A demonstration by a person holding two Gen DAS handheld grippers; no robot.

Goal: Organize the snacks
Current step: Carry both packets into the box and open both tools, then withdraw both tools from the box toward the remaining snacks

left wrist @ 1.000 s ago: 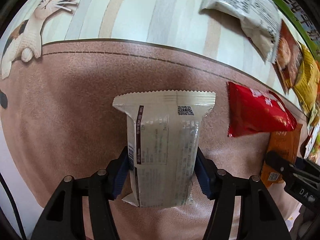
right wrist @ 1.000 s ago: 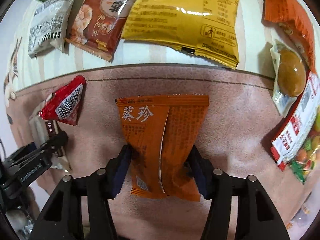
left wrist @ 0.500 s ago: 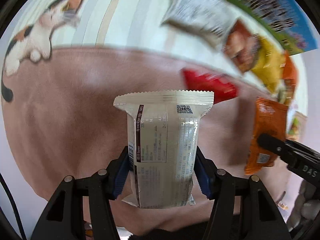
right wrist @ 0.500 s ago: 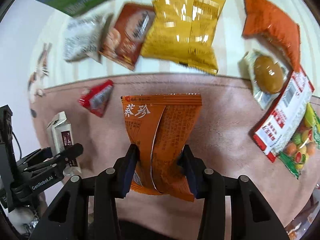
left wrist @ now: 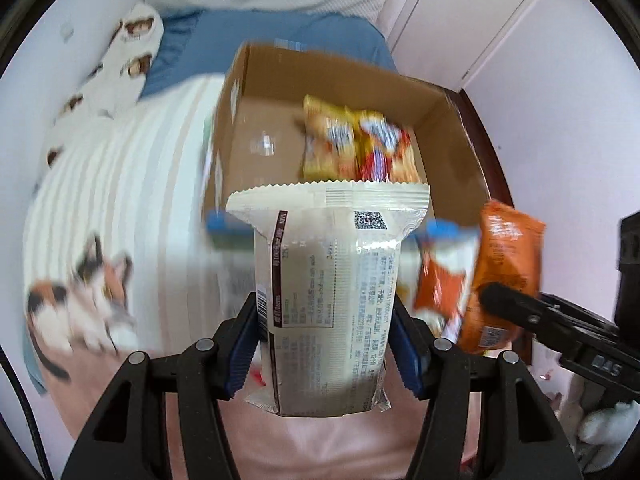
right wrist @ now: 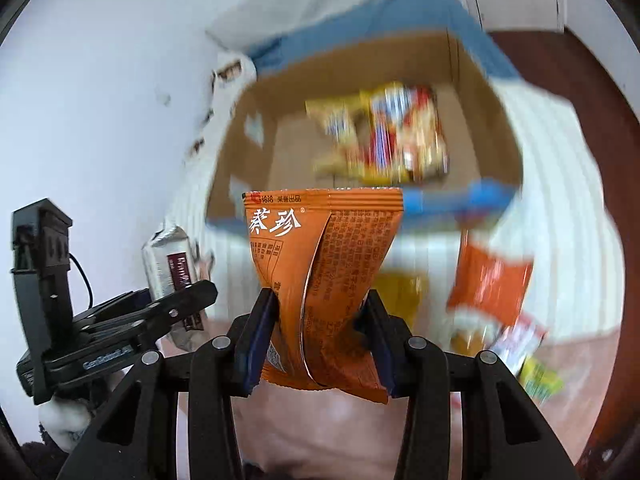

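My left gripper (left wrist: 326, 344) is shut on a cream-white snack packet (left wrist: 328, 292) and holds it upright in the air. My right gripper (right wrist: 320, 340) is shut on an orange snack packet (right wrist: 324, 276), which also shows at the right of the left wrist view (left wrist: 506, 276). Ahead of both stands an open cardboard box (left wrist: 448, 136), also in the right wrist view (right wrist: 484, 92), with yellow and red snack packets (left wrist: 356, 144) inside. The left gripper with its white packet (right wrist: 172, 268) shows at the left of the right wrist view.
The box stands on a striped bedsheet (left wrist: 132, 184) with a cat print (left wrist: 88, 296). Loose snack packets (right wrist: 492, 284) lie on the bed in front of the box. A pink blanket (left wrist: 320, 448) is below. A white wall and a door (left wrist: 500, 8) are behind.
Both grippers have lifted and tilted up from the pink blanket with their packets. The view has swung from the loose snacks on the bed to the cardboard box ahead.
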